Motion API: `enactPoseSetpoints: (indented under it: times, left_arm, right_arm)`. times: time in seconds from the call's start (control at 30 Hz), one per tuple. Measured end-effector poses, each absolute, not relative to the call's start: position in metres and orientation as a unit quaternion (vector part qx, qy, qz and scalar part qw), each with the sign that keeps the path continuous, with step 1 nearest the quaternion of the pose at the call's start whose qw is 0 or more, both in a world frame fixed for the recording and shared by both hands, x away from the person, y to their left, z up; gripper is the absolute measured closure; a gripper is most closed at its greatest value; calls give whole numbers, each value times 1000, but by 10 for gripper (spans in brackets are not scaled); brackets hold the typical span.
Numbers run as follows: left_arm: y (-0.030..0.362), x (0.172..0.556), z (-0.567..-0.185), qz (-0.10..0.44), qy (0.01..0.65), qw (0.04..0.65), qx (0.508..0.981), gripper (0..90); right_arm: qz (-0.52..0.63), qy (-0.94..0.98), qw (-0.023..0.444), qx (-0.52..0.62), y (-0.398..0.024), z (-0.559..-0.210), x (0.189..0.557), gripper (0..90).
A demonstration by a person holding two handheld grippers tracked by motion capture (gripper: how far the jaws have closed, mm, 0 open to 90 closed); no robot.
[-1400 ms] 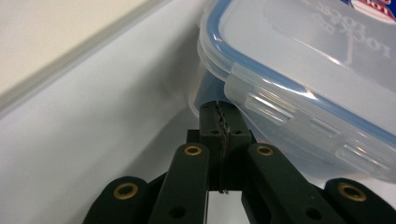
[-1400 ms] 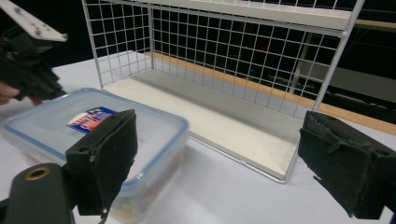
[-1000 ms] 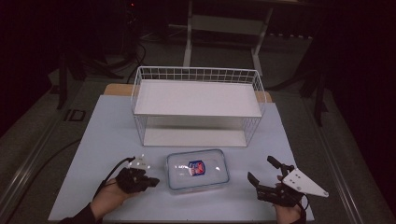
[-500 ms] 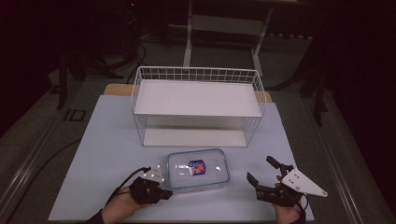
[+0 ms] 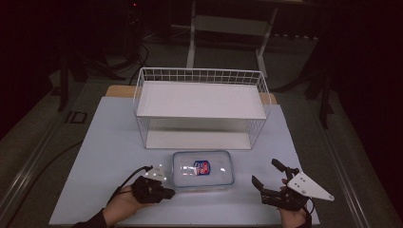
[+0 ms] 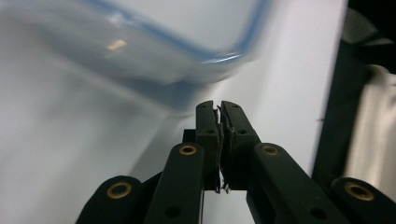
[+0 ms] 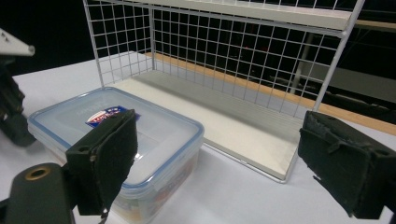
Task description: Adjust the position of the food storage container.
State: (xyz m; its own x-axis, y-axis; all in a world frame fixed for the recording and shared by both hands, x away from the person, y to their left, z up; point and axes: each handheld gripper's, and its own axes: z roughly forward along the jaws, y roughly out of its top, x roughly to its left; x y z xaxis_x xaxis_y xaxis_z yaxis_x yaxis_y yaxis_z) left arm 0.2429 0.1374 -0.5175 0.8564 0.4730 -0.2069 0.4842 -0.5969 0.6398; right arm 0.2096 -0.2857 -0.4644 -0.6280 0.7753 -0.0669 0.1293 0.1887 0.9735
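— On the worktop (image 5: 109,142), my lidded box (image 5: 203,169) sits before the wire rack (image 5: 202,107). Left gripper (image 5: 164,192): jaws pressed together, beside its corner.

— Right gripper (image 5: 268,187)?

— Jaws wide, empty. I judge a closed-jaw nudge could slide the box away.

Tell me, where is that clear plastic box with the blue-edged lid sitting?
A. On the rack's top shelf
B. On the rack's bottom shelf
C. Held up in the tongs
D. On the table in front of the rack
D: the box rests on the table, just in front of the wire rack.
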Motion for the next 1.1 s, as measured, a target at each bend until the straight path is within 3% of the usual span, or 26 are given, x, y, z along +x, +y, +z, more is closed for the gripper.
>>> enactPoseSetpoints:
  times: [0.23,0.9,0.97,1.03,1.07,1.1]
  left_arm:
    - [156,259,-502,56,318,392,862,894]
    - [125,284,-502,65,323,413,849,893]
    - [127,284,-501,63,325,415,848,867]
    - [131,284,-499,62,333,422,841,778]
    - [133,284,-497,60,340,432,833,583]
    - [137,284,-494,64,349,445,822,583]
  right_arm:
    - [550,716,292,316,-283,-465,210,119]
    - [547,721,288,314,-281,-467,211,119]
    - [547,721,287,314,-281,-467,211,119]
    - [547,721,286,314,-281,-467,211,119]
    - [548,721,286,314,-280,-467,211,119]
    - [548,721,286,314,-280,-467,211,119]
